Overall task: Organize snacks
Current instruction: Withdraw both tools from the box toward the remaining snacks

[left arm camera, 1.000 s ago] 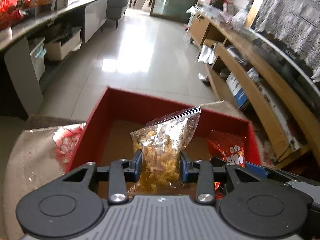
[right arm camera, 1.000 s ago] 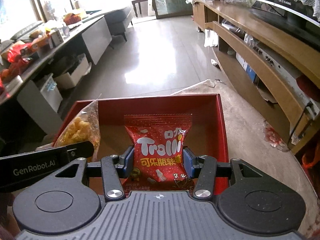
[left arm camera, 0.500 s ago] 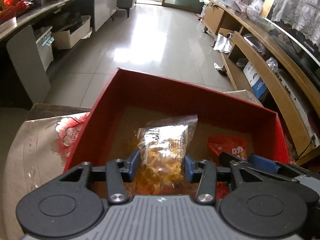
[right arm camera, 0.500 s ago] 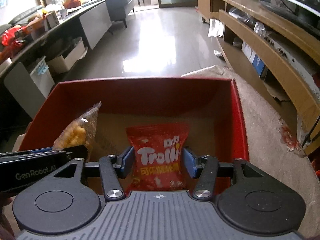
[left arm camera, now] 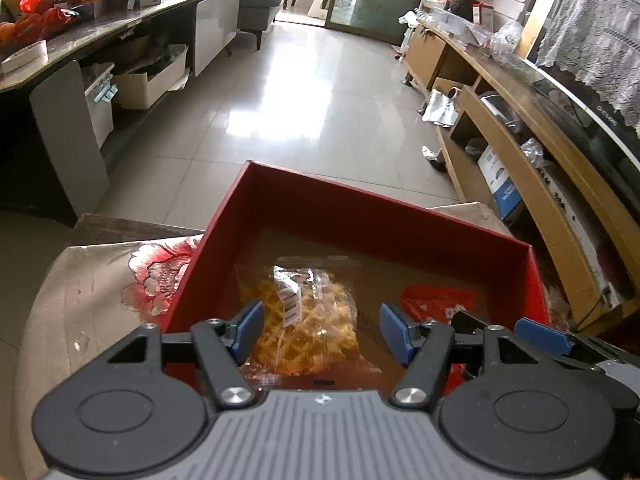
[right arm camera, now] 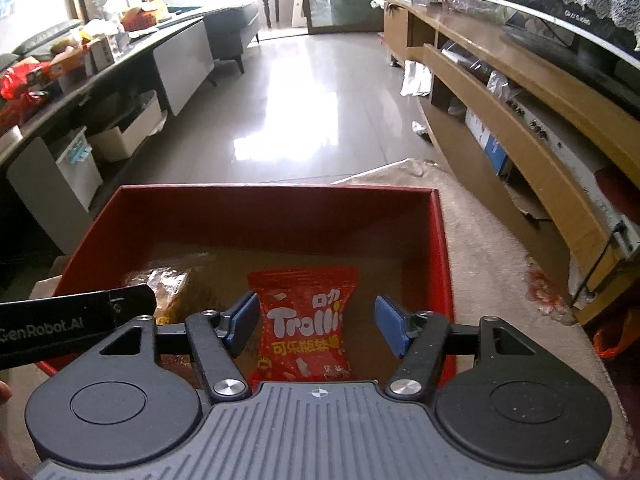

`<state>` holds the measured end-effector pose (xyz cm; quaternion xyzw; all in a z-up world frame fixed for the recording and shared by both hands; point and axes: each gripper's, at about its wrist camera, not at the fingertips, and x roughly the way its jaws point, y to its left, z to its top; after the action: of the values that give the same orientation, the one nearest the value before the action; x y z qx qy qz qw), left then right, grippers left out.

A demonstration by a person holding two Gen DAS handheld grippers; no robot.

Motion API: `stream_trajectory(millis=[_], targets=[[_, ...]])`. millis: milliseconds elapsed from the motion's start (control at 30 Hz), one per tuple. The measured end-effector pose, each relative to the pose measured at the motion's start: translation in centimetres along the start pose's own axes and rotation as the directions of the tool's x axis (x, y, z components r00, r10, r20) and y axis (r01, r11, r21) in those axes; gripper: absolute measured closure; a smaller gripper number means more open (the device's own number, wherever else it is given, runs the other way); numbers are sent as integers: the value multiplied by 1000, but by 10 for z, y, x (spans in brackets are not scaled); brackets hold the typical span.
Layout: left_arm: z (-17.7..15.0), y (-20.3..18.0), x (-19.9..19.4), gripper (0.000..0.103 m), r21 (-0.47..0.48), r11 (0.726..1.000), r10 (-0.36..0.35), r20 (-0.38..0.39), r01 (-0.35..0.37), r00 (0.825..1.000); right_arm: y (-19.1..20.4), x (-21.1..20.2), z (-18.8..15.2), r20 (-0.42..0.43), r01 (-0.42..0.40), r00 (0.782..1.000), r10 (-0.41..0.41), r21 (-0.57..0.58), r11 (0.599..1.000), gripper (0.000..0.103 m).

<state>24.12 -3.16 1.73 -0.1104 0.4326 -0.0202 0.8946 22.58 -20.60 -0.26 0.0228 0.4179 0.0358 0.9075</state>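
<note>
Lying on the brown floor of the red box (left arm camera: 376, 216), the clear bag of yellow snacks (left arm camera: 308, 316) sits between the blue pads of the left claw (left arm camera: 322, 332), whose jaws are opening and do not press it. To its right, the red Trolli packet (right arm camera: 306, 324) lies flat in the same box, between the pads of the right claw (right arm camera: 316, 324), also opening and not touching. The box stands on a flowered tabletop (left arm camera: 100, 280).
</note>
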Motion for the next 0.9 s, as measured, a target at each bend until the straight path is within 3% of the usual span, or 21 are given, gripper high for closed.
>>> stream_trajectory(millis=[633,900], targets=[[-44,36,-54,33,-23,1000,-14,-29,14,999,13,-53,-37,-8,-1,1000,0,-22,1000,29],[-72,47,-59,33,-26,1000,0,-80,-2,997,21,-61,-62,-65,-24,998,23,-22,999,29]])
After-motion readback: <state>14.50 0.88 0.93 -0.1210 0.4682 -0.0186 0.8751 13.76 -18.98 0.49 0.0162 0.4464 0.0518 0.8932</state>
